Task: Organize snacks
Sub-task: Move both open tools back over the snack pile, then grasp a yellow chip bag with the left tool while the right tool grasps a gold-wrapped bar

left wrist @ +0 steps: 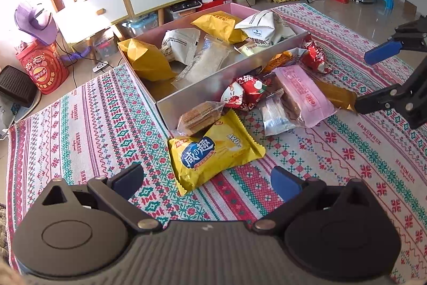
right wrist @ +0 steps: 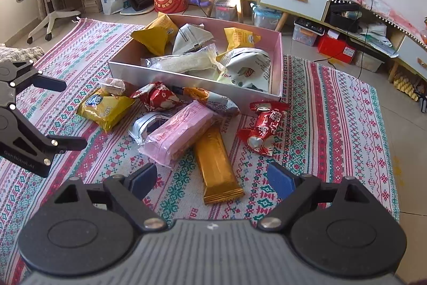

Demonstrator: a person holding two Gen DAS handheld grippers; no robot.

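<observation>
crinkly yellow foil biscuit packet (left wrist: 213,155) lies on the woven patterned rug (left wrist: 106,108), just outside the shallow pink cardboard box (left wrist: 186,95); light, slippery, crushable, best pinched at its sealed edge. left gripper (left wrist: 206,179) and right gripper (right wrist: 210,178) both spread, empty.

A rug (right wrist: 333,108) striped in red, green and white cross-stitch motifs. A box (right wrist: 277,63) pink outside, silvery inside. Packets: yellow bag (left wrist: 213,154) with a blue label, pink pack (right wrist: 178,134), gold bar (right wrist: 217,167), red-and-white candy (right wrist: 263,130). Both grippers (left wrist: 206,178) (right wrist: 210,176) are black with blue pads (right wrist: 280,179).
</observation>
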